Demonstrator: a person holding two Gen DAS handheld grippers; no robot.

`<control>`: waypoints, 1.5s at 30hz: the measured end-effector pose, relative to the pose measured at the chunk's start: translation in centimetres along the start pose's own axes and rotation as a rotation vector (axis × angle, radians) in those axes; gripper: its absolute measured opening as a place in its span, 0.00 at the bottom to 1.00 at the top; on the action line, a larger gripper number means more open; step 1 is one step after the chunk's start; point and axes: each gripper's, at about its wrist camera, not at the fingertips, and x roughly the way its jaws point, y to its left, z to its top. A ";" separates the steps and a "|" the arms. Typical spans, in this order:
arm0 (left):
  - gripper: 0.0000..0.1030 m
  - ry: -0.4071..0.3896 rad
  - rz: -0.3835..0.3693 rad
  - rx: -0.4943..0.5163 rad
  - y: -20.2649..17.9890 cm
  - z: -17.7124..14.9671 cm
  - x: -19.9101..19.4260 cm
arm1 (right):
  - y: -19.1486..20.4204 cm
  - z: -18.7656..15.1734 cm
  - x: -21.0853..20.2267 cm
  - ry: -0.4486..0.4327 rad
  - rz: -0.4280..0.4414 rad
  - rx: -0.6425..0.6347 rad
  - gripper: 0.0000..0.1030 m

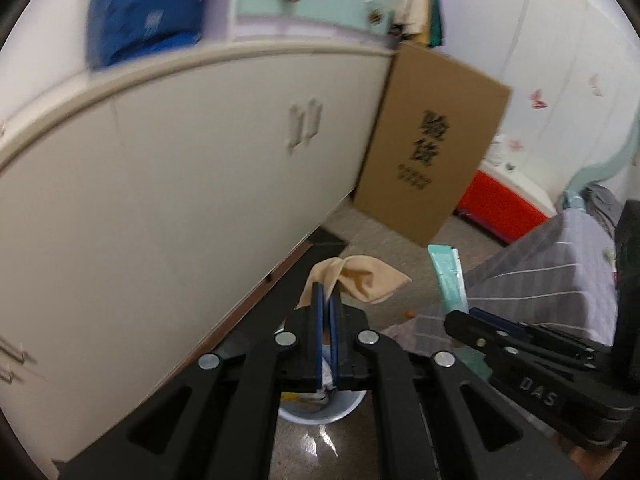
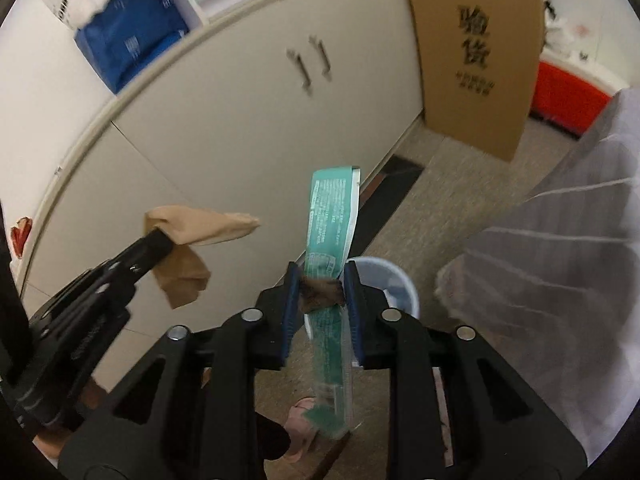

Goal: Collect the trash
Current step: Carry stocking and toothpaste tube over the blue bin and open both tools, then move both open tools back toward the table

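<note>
My left gripper (image 1: 326,292) is shut on a beige stocking (image 1: 360,276), which droops from its tips; the right wrist view shows the same stocking (image 2: 200,228) hanging at the left. My right gripper (image 2: 320,272) has a long green wrapper (image 2: 332,208) standing upright between its pads, with a brown clump (image 2: 320,292) filling the gap from pad to pad. A light blue trash bin (image 2: 400,276) stands on the floor just behind and to the right of the right fingers. In the left wrist view, that bin (image 1: 320,416) lies under the left gripper's frame.
A long white cabinet (image 1: 180,160) runs along the left. A tall cardboard box (image 1: 432,140) leans at its end, with a red box (image 1: 500,208) behind it. Grey striped bedding (image 1: 540,272) fills the right side. A pink slipper (image 2: 300,428) lies on the floor below.
</note>
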 end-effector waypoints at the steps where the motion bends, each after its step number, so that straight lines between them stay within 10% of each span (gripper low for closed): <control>1: 0.03 0.011 0.006 -0.010 0.6 -0.1 0.5 | 0.1 -0.1 0.8 0.009 -0.017 -0.006 0.40; 9: 0.03 0.067 0.008 -0.014 1.8 -0.8 2.9 | -0.4 -1.2 1.5 0.006 -0.072 -0.011 0.60; 33: 0.04 0.124 -0.054 0.038 -3.0 -0.2 5.3 | -1.8 -0.8 -6.1 -0.253 -0.158 0.013 0.67; 35: 0.15 0.148 -0.059 0.027 -3.1 0.0 6.0 | -2.1 -0.9 -6.4 -0.257 -0.158 0.018 0.67; 37: 0.60 0.172 -0.070 0.013 -3.2 0.1 6.5 | -2.3 -1.0 -6.6 -0.261 -0.160 0.023 0.67; 45: 0.67 0.163 -0.060 0.000 -3.3 -0.4 5.9 | -2.8 -1.3 -7.4 -0.268 -0.164 0.038 0.68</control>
